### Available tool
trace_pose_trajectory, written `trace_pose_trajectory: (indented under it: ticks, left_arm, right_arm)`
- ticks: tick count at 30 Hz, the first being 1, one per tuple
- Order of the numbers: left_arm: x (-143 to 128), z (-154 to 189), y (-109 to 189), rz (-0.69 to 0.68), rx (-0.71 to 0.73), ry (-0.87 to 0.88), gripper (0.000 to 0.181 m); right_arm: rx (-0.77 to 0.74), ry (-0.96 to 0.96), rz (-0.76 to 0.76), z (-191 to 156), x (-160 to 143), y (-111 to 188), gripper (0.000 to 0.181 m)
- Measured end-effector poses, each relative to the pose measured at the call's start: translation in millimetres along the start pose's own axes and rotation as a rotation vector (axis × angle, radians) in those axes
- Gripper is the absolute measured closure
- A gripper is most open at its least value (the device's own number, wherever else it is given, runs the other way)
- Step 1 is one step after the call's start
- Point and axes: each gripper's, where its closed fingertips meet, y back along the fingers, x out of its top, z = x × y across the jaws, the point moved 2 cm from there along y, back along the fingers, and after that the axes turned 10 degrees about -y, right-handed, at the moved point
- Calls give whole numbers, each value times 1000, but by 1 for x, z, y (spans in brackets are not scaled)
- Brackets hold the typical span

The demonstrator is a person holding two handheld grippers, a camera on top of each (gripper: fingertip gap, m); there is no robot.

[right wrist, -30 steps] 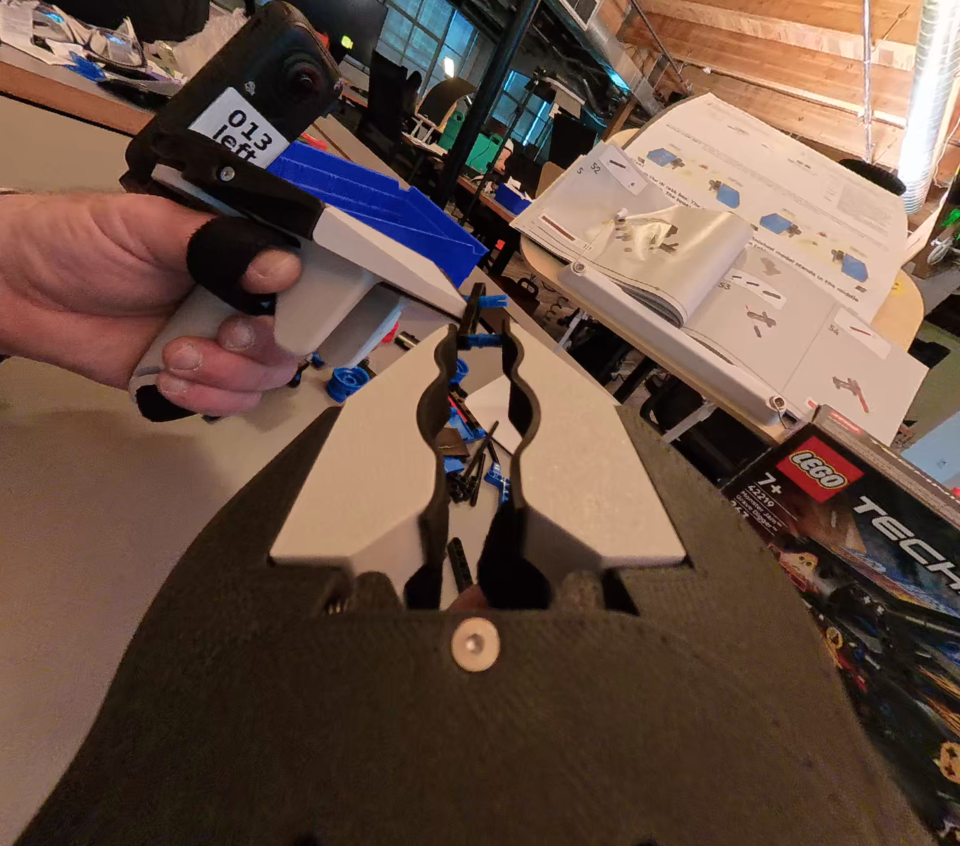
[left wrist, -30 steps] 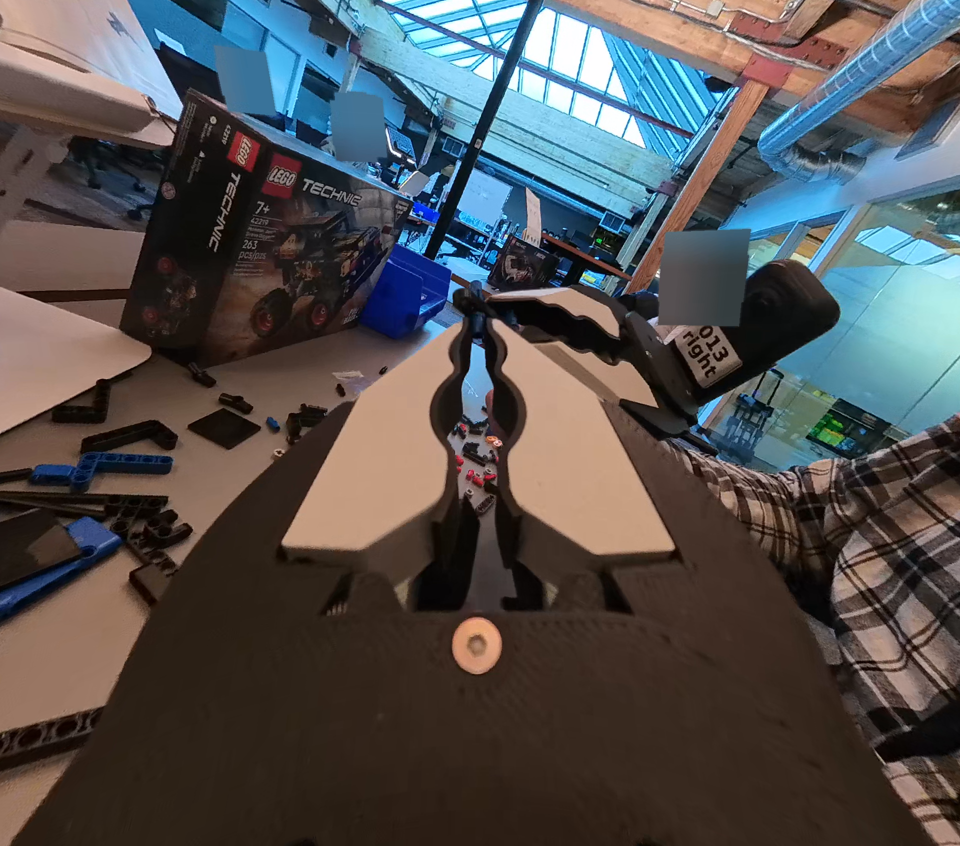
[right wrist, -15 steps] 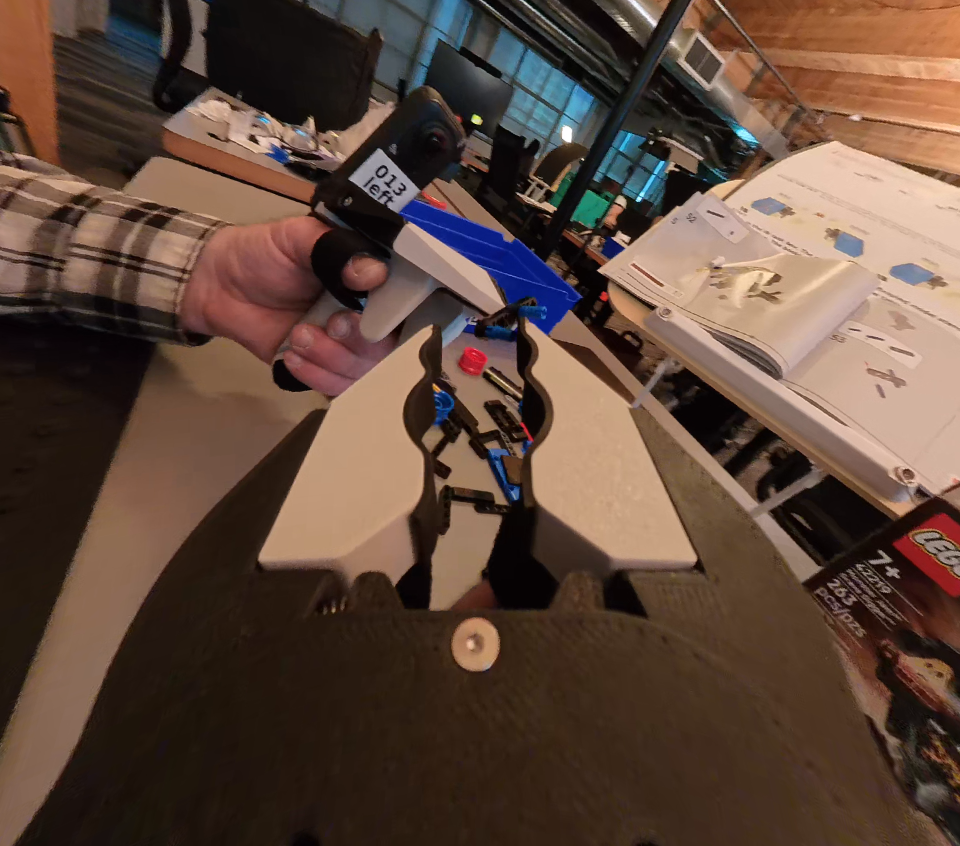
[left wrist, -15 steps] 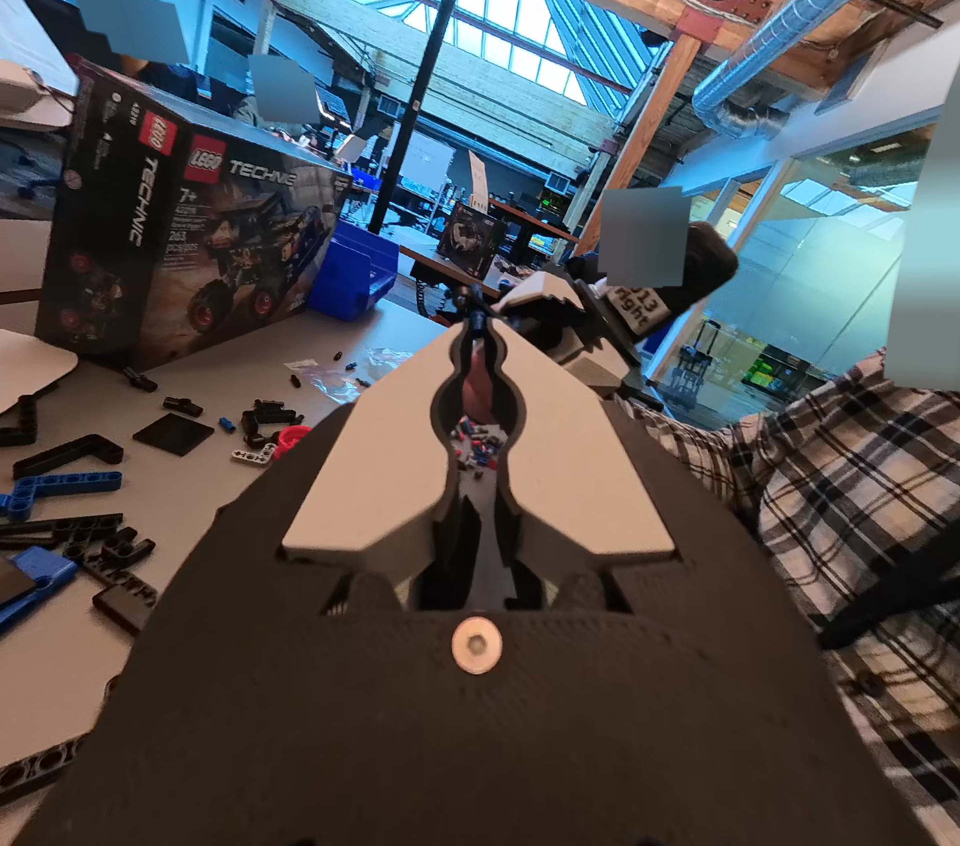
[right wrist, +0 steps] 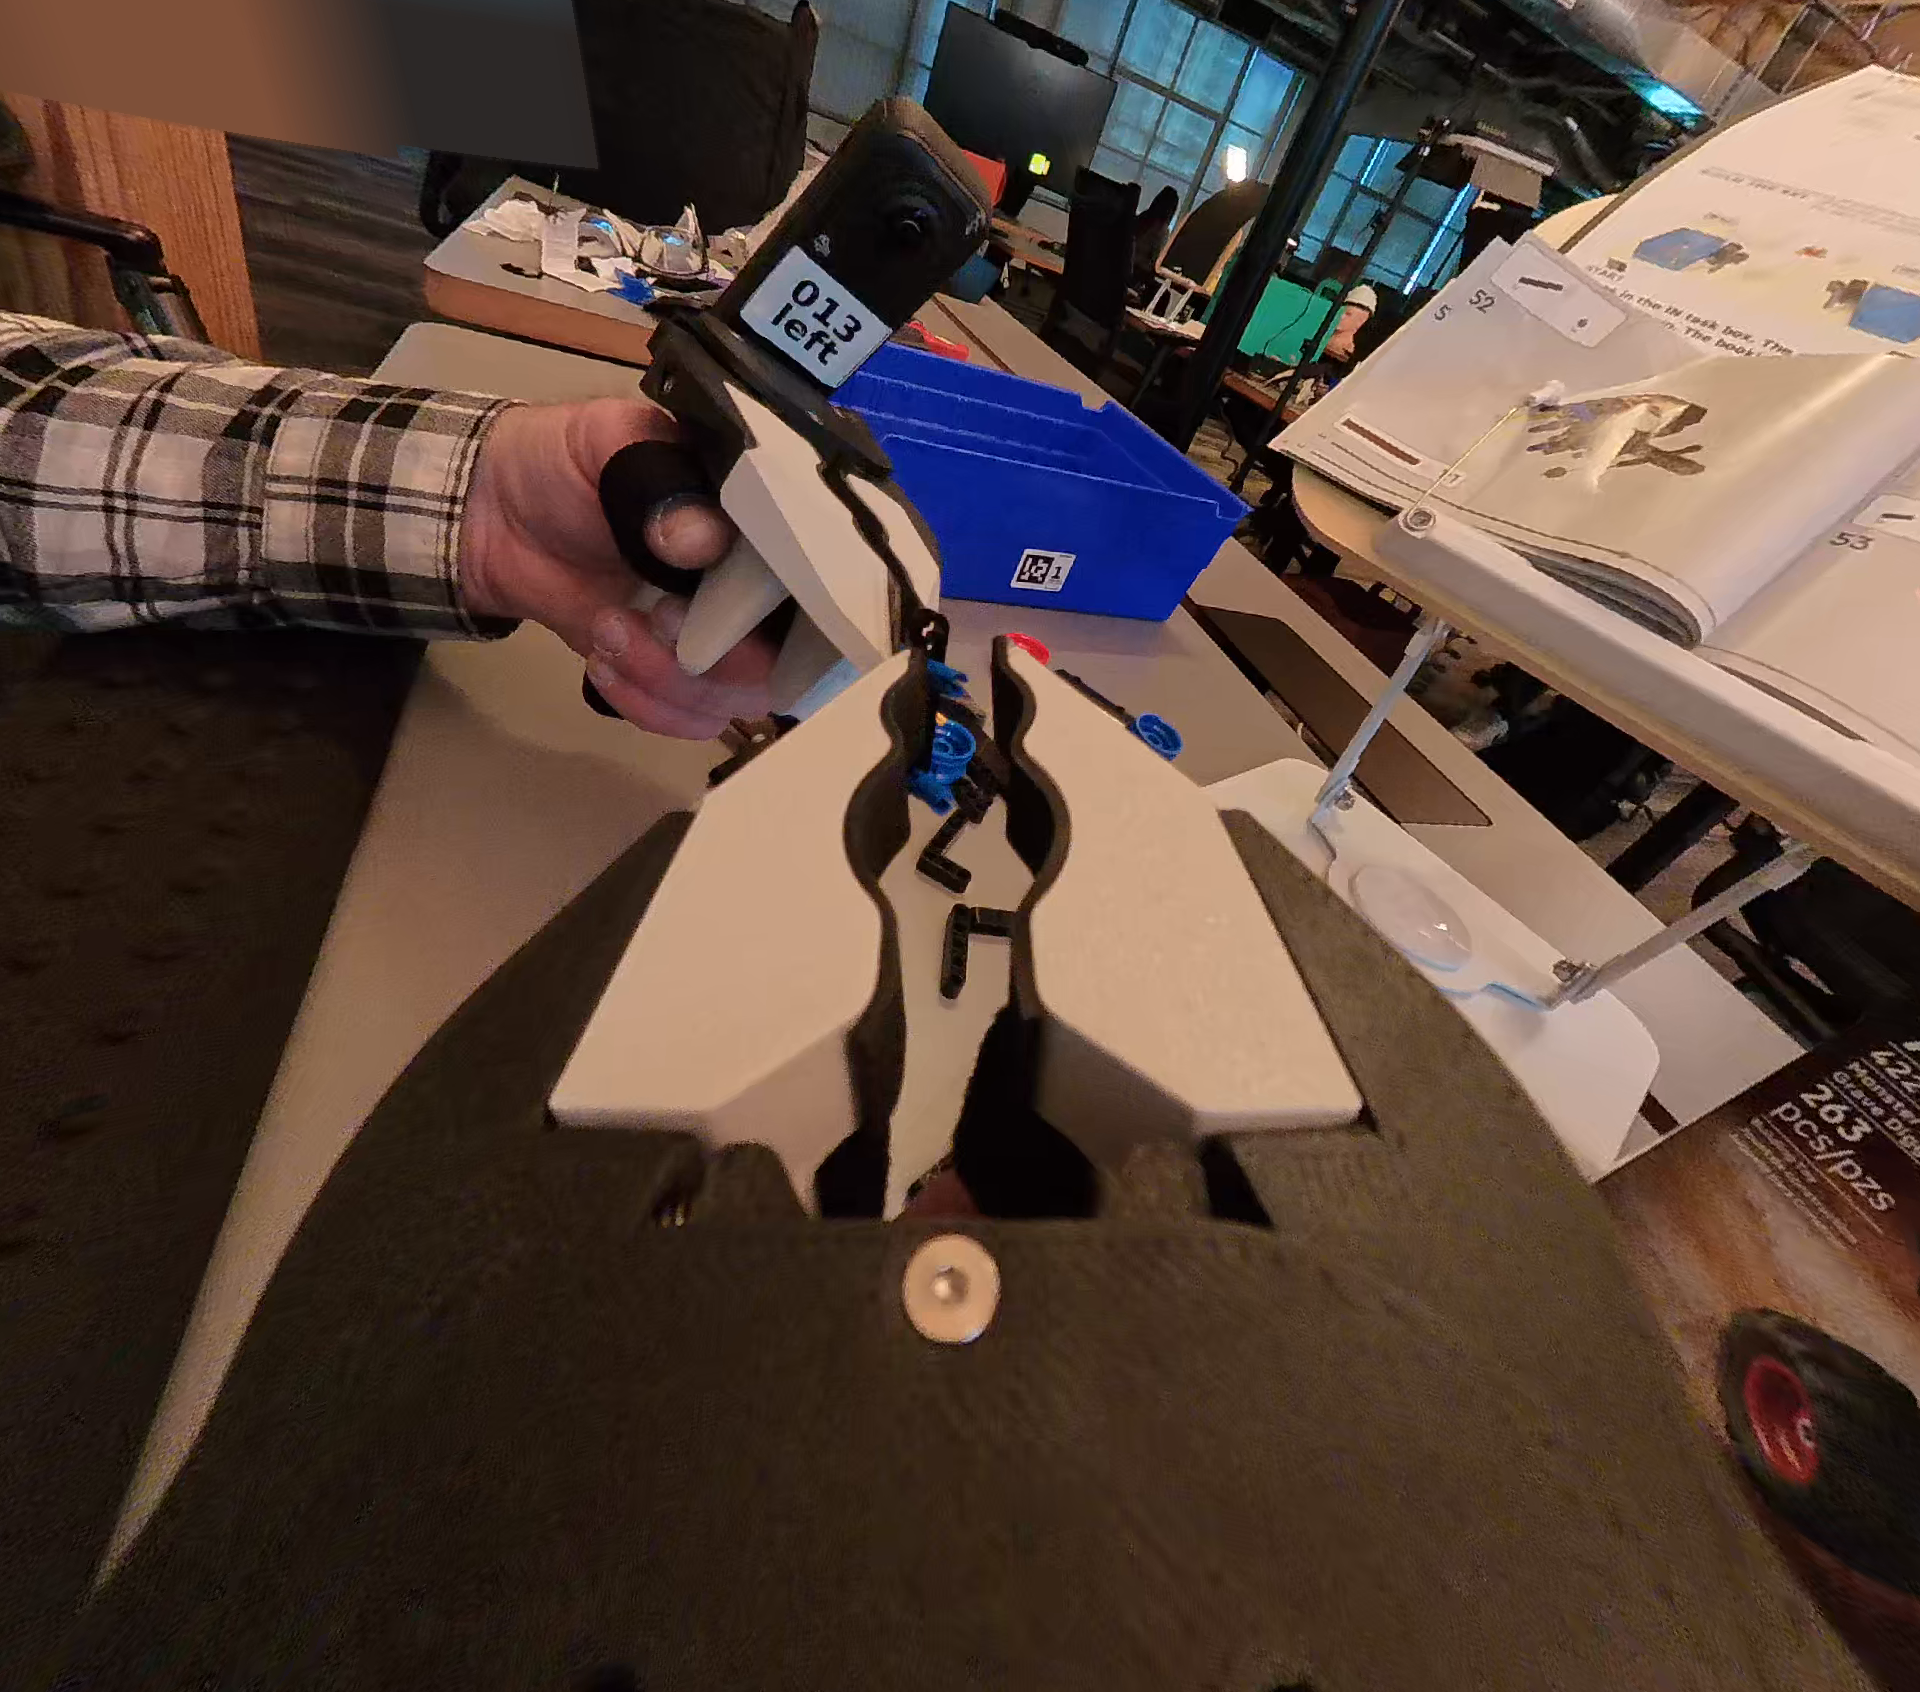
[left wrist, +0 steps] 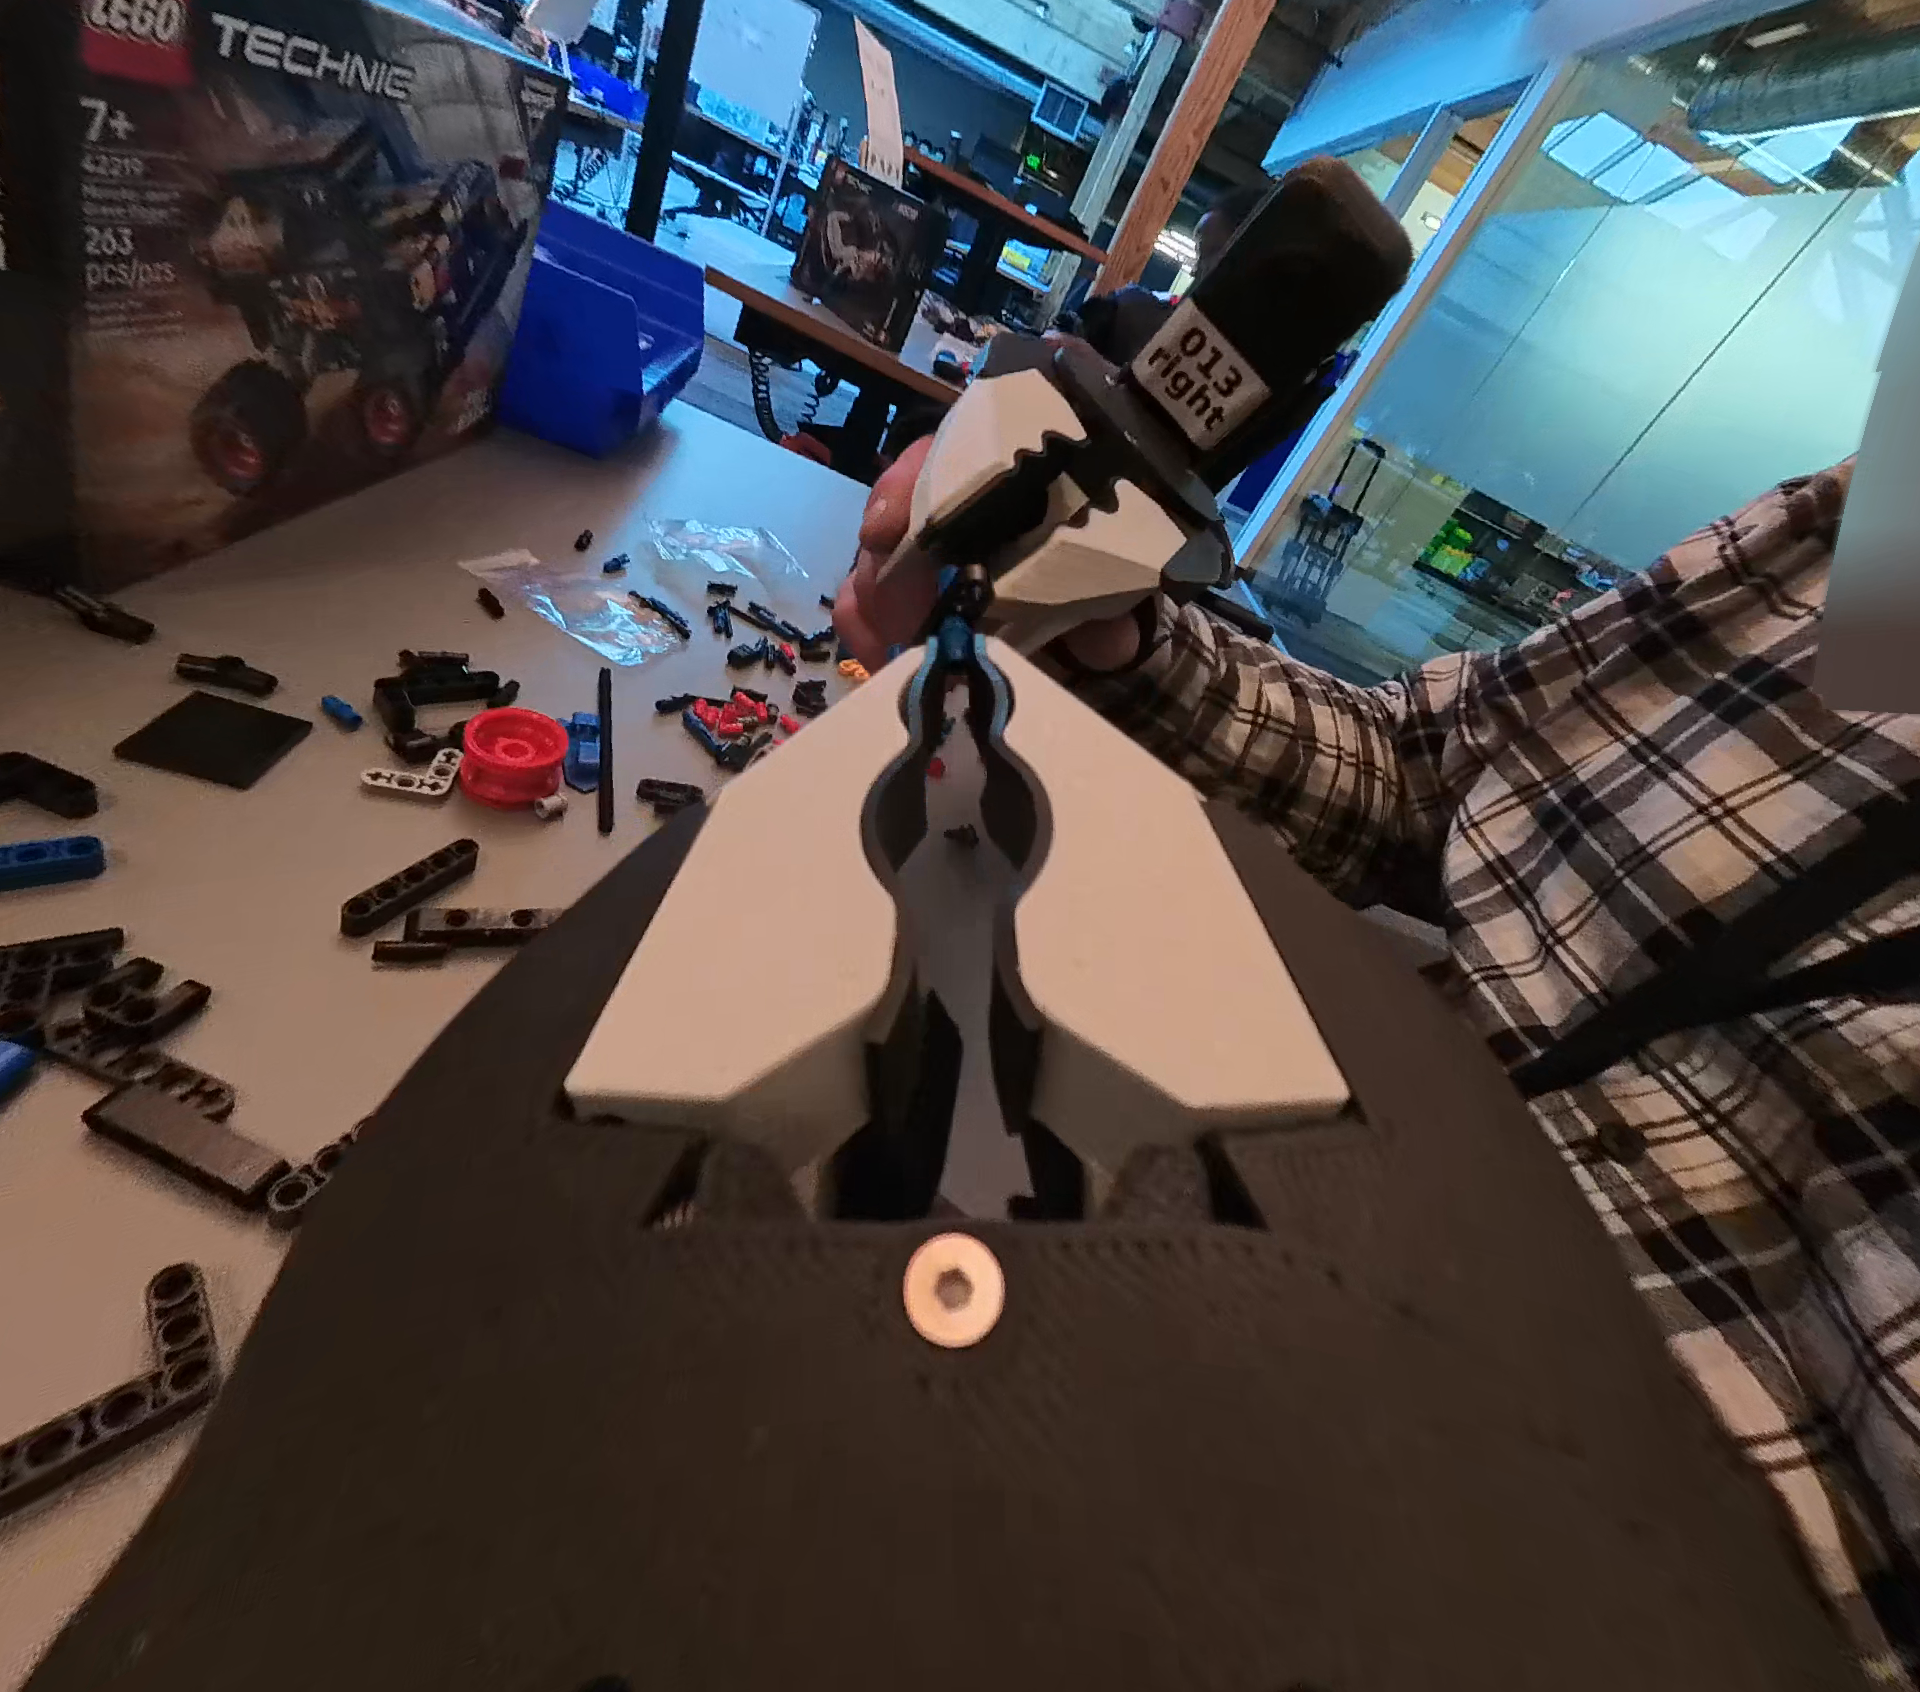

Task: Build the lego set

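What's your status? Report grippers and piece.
Left gripper shut on small blue-black piece, above table. Right gripper open, tips beside piece. Loose parts scattered below, nothing blocking.

Loose pieces [left wrist: 436,769] are scattered on the worktop [left wrist: 312,998]. The box [left wrist: 239,208] is stood behind them, with the bin [left wrist: 597,354] just to its right. The booklet [right wrist: 1662,479] is propped on a stand [right wrist: 1475,946] right of the bin.

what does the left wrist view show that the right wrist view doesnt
Only the left wrist view: the red wheel hub, clear plastic bag and the box front.
Only the right wrist view: the open instruction booklet on its stand.
Both: the blue bin, the table with loose parts, and the left gripper meeting the right gripper.
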Motion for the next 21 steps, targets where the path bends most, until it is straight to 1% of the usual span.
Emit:
trace_pose_trajectory:
  ticks: [2,11,17,21]
  left_arm:
    - [-1,0,0,-9,0,0,180]
    - [-8,0,-2,-52,-2,-2,180]
    - [-1,-4,-2,6,32,-9,180]
    - [3,-5,-1,23,48,-29,181]
  right_arm:
    - [16,-2,-16,-2,-2,0,179]
    - [78,-69,-75,-4,-10,3,180]
    - [106,-172,-30,-3,-4,4,181]
    - [82,-183,-10,2,-1,5,181]
